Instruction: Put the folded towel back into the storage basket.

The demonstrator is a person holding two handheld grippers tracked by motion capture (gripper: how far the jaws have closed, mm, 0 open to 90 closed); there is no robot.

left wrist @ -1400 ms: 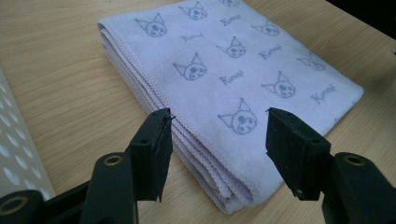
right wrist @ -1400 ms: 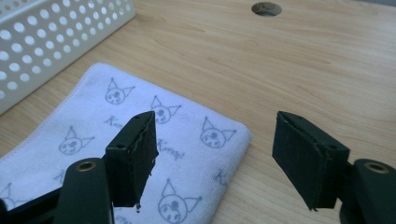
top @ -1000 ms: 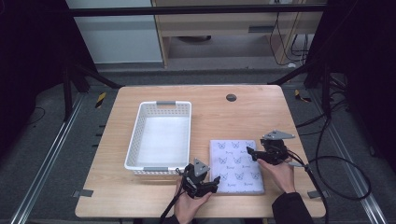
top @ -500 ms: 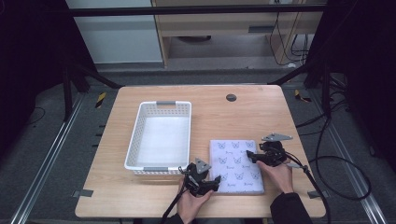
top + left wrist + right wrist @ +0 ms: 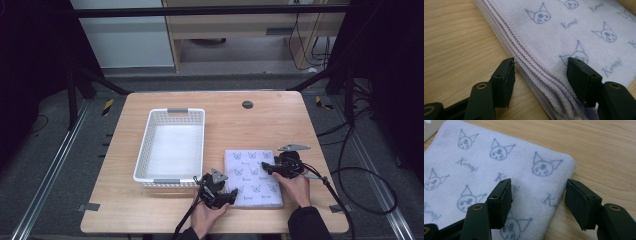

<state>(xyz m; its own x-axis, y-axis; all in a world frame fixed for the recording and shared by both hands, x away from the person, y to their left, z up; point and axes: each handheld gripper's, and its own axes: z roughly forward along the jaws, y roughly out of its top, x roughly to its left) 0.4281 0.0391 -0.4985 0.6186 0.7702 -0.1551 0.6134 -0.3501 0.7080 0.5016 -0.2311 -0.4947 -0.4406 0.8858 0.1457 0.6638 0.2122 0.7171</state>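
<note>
A folded lilac towel (image 5: 252, 177) printed with cartoon heads lies on the wooden table, right of the basket. My left gripper (image 5: 231, 195) is at the towel's near-left side. In the left gripper view its jaws (image 5: 540, 66) stand open astride the stacked edge of the towel (image 5: 574, 32), one jaw over bare wood and the other over the cloth. My right gripper (image 5: 265, 167) is at the towel's right side. Its jaws (image 5: 539, 186) have just been closing and are still apart. The towel's rounded corner (image 5: 554, 170) lies between them, and the pads are not pressing on it.
A white slatted basket (image 5: 145, 150) stands left of the towel and has nothing in it. A small dark round disc (image 5: 247, 104) sits near the table's far edge. Cables (image 5: 350, 175) trail off the table's right side. Bare wood lies beyond the towel.
</note>
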